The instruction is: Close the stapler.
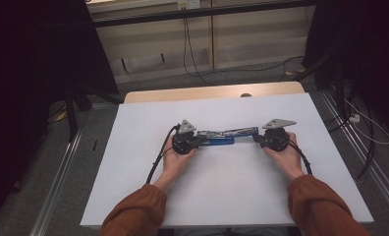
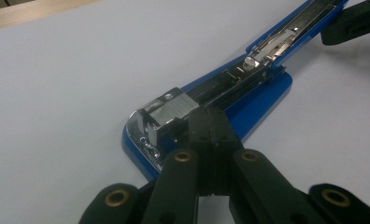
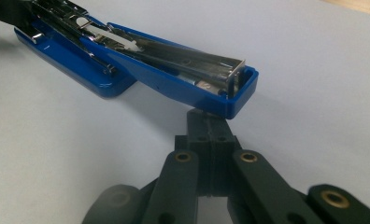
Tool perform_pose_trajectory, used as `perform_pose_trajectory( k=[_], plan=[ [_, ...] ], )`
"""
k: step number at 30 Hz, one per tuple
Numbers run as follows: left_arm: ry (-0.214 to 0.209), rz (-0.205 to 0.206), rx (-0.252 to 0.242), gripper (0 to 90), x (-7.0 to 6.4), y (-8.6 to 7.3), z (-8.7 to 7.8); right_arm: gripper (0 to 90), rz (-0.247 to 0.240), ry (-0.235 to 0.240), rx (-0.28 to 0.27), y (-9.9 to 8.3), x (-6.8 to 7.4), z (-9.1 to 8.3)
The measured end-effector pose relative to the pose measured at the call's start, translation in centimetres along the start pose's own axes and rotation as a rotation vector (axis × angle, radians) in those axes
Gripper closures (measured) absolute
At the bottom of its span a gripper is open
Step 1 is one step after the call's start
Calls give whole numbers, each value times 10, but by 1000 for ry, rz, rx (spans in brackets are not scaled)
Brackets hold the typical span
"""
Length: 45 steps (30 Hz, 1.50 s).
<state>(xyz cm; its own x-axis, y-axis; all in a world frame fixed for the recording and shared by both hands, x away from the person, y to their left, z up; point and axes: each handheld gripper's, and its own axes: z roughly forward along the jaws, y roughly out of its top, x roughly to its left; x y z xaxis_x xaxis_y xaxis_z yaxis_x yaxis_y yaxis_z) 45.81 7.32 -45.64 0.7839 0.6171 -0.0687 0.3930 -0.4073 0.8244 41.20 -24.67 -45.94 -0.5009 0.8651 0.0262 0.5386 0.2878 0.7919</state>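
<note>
The blue plastic stapler with its chrome metal magazine (image 1: 222, 136) lies swung fully open mid-table, long axis running left to right on the white tabletop (image 1: 232, 196). The left gripper (image 1: 198, 140) sits at the base end, jaws pressed together against the chrome staple head (image 2: 167, 116). The right gripper (image 1: 258, 138) meets the opposite tip, jaws together just under the blue lid's end (image 3: 234, 88); whether they pinch it, I cannot tell. Each hand is equally close to its own end.
</note>
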Motion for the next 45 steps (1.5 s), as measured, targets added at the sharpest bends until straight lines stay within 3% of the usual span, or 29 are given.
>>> perform_pose_trajectory(
  k=[22,29,33,34,40,43,45],
  plan=[
    [11,17,2,900,-2,0,0,900,13,-15,-31,1,-1,0],
    [12,19,2,900,-2,0,0,900,21,-10,-57,3,0,-1],
    [6,17,5,900,-4,0,0,900,30,-20,-95,4,-3,-5],
    [19,43,12,900,-4,0,-1,900,37,-18,-108,5,-4,-7],
    [24,39,14,900,-4,1,-2,900,41,-1,-157,8,-4,-13],
    [15,16,11,893,-3,1,-2,846,36,9,-167,8,-2,-13],
    [13,30,16,879,-4,1,-4,811,41,16,-166,8,-1,-12]
  ],
)
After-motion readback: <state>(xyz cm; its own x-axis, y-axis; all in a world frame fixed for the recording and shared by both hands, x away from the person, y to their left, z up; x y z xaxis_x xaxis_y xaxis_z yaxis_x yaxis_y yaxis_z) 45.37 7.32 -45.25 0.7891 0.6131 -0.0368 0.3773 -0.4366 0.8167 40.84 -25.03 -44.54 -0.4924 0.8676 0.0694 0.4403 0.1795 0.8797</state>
